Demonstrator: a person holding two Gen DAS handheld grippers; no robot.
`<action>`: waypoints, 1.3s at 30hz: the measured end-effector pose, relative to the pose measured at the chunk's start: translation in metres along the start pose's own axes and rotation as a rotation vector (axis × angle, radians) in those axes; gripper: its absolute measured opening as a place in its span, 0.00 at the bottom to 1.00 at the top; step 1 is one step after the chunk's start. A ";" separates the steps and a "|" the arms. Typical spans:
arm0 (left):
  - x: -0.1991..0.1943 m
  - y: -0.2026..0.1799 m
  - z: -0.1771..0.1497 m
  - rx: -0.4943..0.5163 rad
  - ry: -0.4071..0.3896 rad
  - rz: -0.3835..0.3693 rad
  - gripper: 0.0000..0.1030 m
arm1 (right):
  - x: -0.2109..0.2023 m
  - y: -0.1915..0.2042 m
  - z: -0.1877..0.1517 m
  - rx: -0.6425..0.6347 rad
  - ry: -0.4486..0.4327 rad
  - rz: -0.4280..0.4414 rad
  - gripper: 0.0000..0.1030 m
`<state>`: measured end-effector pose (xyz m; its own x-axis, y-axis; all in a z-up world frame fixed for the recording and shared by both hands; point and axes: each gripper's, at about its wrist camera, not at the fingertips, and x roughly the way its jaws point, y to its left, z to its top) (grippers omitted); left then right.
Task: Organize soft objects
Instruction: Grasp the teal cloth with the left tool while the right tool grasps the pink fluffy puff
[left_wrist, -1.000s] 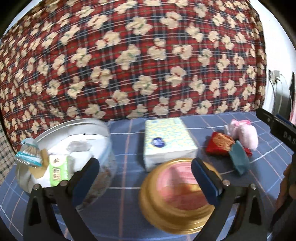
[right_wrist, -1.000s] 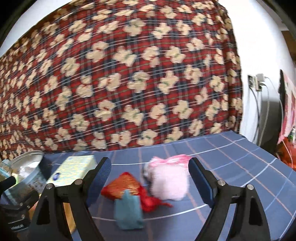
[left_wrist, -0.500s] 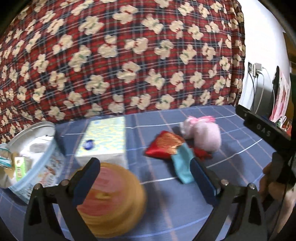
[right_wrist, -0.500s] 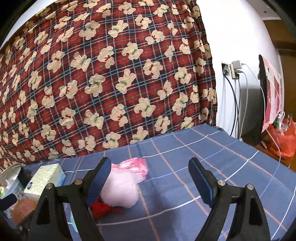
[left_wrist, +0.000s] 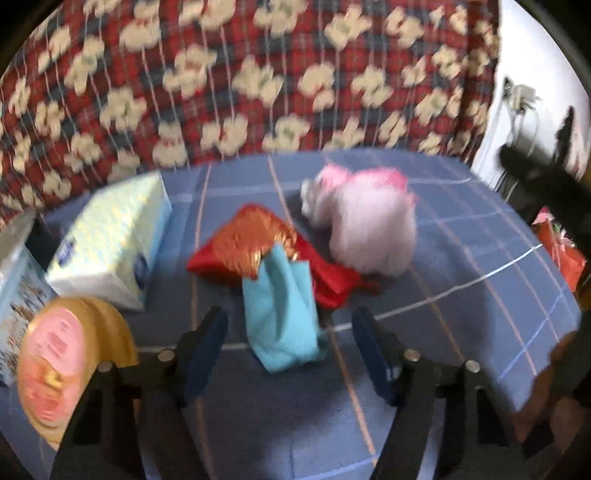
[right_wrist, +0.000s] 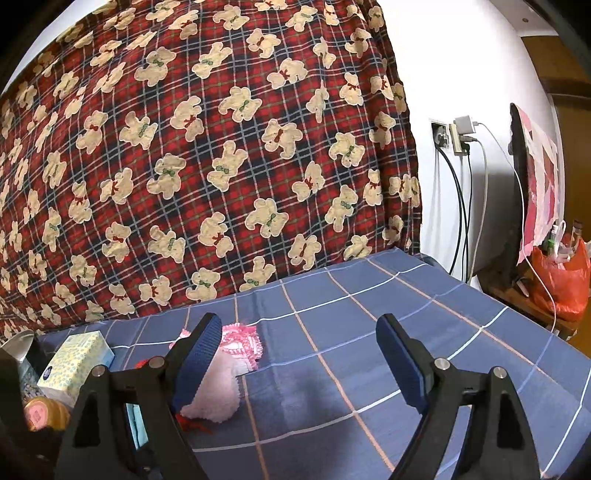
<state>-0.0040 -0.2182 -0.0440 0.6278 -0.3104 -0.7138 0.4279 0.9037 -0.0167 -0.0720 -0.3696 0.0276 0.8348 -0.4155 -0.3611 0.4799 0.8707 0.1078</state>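
A folded teal cloth (left_wrist: 282, 314) lies on the blue checked tablecloth (left_wrist: 461, 295), overlapping a red and gold pouch (left_wrist: 255, 247). A fluffy pink plush toy (left_wrist: 369, 229) sits just right of the pouch. My left gripper (left_wrist: 290, 343) is open and empty, its jaws on either side of the teal cloth's near end, slightly above it. My right gripper (right_wrist: 299, 354) is open and empty, with the plush toy (right_wrist: 218, 380) behind its left finger. The view of the left gripper is blurred.
A tissue pack (left_wrist: 110, 240) lies left of the pouch. A round gold tin with a pink lid (left_wrist: 62, 365) sits at the near left, and a clear tub (left_wrist: 14, 280) at the far left edge. A bear-patterned blanket (right_wrist: 207, 155) hangs behind. Cables and a socket (right_wrist: 458, 136) are on the right wall.
My left gripper has swung right, from over the gold tin to over the teal cloth. My right gripper has moved right, leaving the plush toy at its left finger.
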 end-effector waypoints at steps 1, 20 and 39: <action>0.007 0.000 -0.001 -0.013 0.031 0.006 0.62 | 0.000 0.001 0.000 0.003 0.001 0.000 0.85; -0.008 0.017 -0.009 -0.084 -0.024 -0.197 0.17 | 0.014 -0.006 -0.003 0.043 0.087 0.021 0.85; -0.064 0.061 0.004 -0.064 -0.255 -0.132 0.17 | 0.078 0.079 -0.032 -0.071 0.390 0.142 0.85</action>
<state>-0.0155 -0.1444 0.0038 0.7161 -0.4836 -0.5034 0.4803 0.8646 -0.1474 0.0221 -0.3253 -0.0212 0.7203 -0.1714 -0.6722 0.3366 0.9336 0.1227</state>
